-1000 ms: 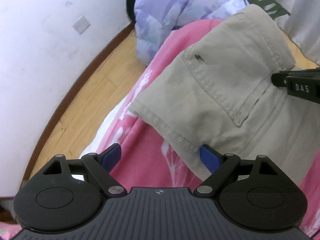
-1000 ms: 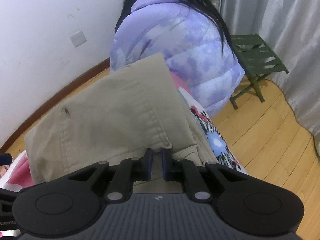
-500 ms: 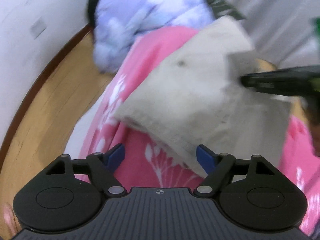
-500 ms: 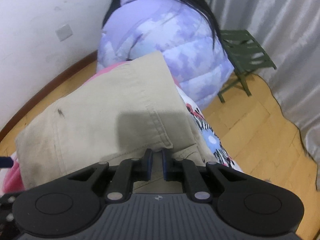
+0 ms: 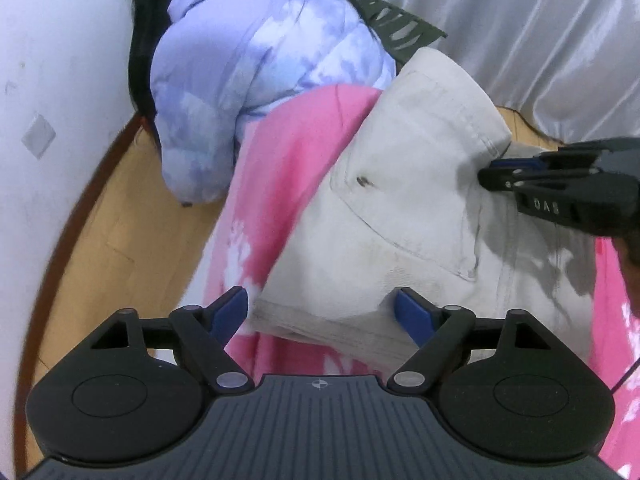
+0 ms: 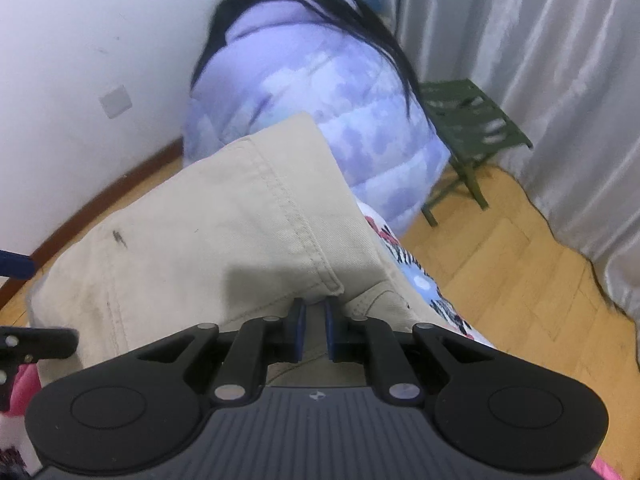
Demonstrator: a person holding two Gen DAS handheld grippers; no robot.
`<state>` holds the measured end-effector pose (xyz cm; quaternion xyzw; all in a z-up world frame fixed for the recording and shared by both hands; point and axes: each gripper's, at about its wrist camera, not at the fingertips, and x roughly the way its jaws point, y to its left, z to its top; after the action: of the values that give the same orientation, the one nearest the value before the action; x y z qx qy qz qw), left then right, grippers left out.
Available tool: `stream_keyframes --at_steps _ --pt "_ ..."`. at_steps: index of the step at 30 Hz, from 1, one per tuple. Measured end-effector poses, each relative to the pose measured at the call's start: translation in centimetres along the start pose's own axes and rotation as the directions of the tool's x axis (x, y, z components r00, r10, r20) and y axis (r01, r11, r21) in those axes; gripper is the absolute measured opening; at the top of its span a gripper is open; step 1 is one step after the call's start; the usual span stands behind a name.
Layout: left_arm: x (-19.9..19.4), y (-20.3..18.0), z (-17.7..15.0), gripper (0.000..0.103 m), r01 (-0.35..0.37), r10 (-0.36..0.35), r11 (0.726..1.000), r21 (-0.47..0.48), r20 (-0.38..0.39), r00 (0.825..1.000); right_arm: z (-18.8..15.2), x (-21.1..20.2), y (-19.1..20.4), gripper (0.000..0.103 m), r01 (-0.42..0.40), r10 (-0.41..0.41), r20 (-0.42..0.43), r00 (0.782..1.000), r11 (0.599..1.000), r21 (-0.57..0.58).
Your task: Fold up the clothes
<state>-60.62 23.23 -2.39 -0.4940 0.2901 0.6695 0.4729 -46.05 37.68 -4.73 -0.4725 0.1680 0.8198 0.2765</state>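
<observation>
Folded beige trousers [image 5: 420,208] lie on a pink flowered bed cover [image 5: 304,152]. My left gripper [image 5: 322,308] points down at their near left corner. Its jaws are opening, and the folded corner lies between the blue pads without either pad pressing on it. My right gripper [image 6: 315,328] is shut on the trousers [image 6: 220,240] at their near edge, beside a seam. In the left wrist view the right gripper [image 5: 486,172] reaches in from the right and pinches the cloth's right edge.
A person in a lilac puffer jacket [image 6: 320,92] with long dark hair bends over at the bed's far end. Behind stand a green folding stool [image 6: 472,120] and grey curtains [image 6: 540,60]. Wooden floor [image 5: 132,220] and a white wall lie left of the bed.
My left gripper has moved over and turned, so the trousers' corner now sits between its jaws instead of beside the right pad. The right gripper keeps its hold; the person shifted slightly.
</observation>
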Motion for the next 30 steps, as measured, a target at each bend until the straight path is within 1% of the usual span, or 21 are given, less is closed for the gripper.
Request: stream_keyframes --at_steps 2,4,5,6,7,8,10,13,14,15,16,17,19,20,21,23,24,25,28,29,30 --pt "0.3 -0.1 0.1 0.085 -0.005 0.005 1.0 -0.023 -0.012 1.0 -0.4 -0.4 -0.2 0.01 -0.022 0.023 0.031 0.999 0.999 -0.025" --pt "0.0 -0.1 0.0 0.086 -0.022 0.021 1.0 -0.018 -0.009 1.0 0.1 -1.5 -1.1 0.013 -0.08 0.08 0.054 0.995 0.997 0.002" --pt "-0.1 -0.2 -0.1 0.086 -0.029 0.029 0.999 -0.023 -0.005 1.0 0.6 -2.1 -1.8 0.017 -0.13 0.125 0.084 0.989 0.99 0.051" --pt "0.0 -0.3 -0.3 0.086 -0.034 0.034 0.999 -0.03 -0.001 0.999 1.1 -2.6 -2.5 0.016 -0.177 0.166 0.118 0.979 0.98 0.09" --pt "0.0 -0.4 -0.4 0.087 -0.042 0.042 0.999 -0.035 0.003 0.999 1.9 -2.8 -2.8 0.016 -0.212 0.196 0.162 0.967 0.973 0.088" --pt "-0.1 -0.6 -0.5 0.087 -0.049 0.05 0.998 -0.038 0.011 0.999 2.7 -2.8 -3.0 0.016 -0.246 0.226 0.201 0.953 0.966 0.082" --pt "-0.2 -0.8 -0.7 0.087 -0.062 0.063 0.997 -0.038 0.03 0.998 5.0 -1.3 -2.9 0.016 -0.296 0.281 0.231 0.931 0.955 0.03" --pt "-0.3 -1.0 -1.5 0.087 -0.075 0.077 0.997 -0.027 0.092 0.993 7.1 3.2 -3.2 0.013 -0.284 0.269 0.22 0.938 0.958 0.039" --pt "-0.2 -1.0 -1.7 0.088 -0.073 0.076 0.997 -0.03 0.104 0.992 7.4 4.1 -4.0 0.014 -0.282 0.258 0.216 0.942 0.955 0.088" --pt "-0.2 -1.0 -1.8 0.088 -0.067 0.07 0.997 -0.028 0.122 0.99 7.6 5.0 -4.8 0.019 -0.278 0.246 0.211 0.946 0.951 0.138" --pt "-0.1 -1.0 -2.0 0.088 -0.06 0.063 0.998 -0.026 0.141 0.988 7.7 5.5 -5.7 0.018 -0.275 0.236 0.213 0.948 0.944 0.18" --pt "-0.4 -1.1 -2.2 0.088 -0.063 0.064 0.998 -0.009 0.168 0.984 7.4 4.0 -6.6 0.018 -0.276 0.227 0.248 0.942 0.942 0.188" --pt "-1.0 -1.4 -2.8 0.084 -0.071 0.064 0.997 0.023 0.221 0.973 6.6 0.8 -8.7 0.018 -0.281 0.208 0.322 0.924 0.938 0.203" --pt "-1.4 -1.6 -2.9 0.082 -0.071 0.061 0.997 0.034 0.241 0.969 5.4 -2.1 -10.0 0.018 -0.296 0.206 0.377 0.903 0.935 0.198" --pt "-2.1 -1.8 -3.3 0.081 -0.066 0.05 0.997 0.047 0.279 0.959 4.2 -5.0 -11.1 0.018 -0.302 0.2 0.424 0.883 0.935 0.188" --pt "-3.6 -2.3 -4.1 0.081 -0.051 0.021 0.996 0.075 0.354 0.935 1.0 -10.3 -12.2 0.019 -0.238 0.157 0.458 0.875 0.963 0.125" --pt "-4.3 -2.7 -4.7 0.081 -0.031 -0.012 0.994 0.105 0.388 0.922 -0.7 -11.9 -12.0 0.019 -0.212 0.148 0.453 0.879 0.973 0.093" --pt "-4.3 -3.3 -5.2 0.081 -0.016 -0.038 0.991 0.134 0.391 0.92 -2.4 -13.4 -11.7 0.019 -0.191 0.144 0.447 0.883 0.98 0.063" --pt "-4.2 -5.1 -6.8 0.081 0.03 -0.117 0.975 0.221 0.391 0.913 -7.0 -14.3 -9.0 0.019 -0.2 0.182 0.393 0.901 0.98 0.004" --pt "-3.3 -5.8 -7.3 0.081 0.016 -0.113 0.968 0.25 0.38 0.918 -7.7 -13.0 -8.0 0.019 -0.171 0.161 0.364 0.917 0.985 -0.003" --pt "-2.5 -6.4 -7.8 0.086 0.001 -0.109 0.96 0.279 0.369 0.923 -8.3 -11.8 -7.1 0.019 -0.143 0.139 0.334 0.932 0.99 -0.011"
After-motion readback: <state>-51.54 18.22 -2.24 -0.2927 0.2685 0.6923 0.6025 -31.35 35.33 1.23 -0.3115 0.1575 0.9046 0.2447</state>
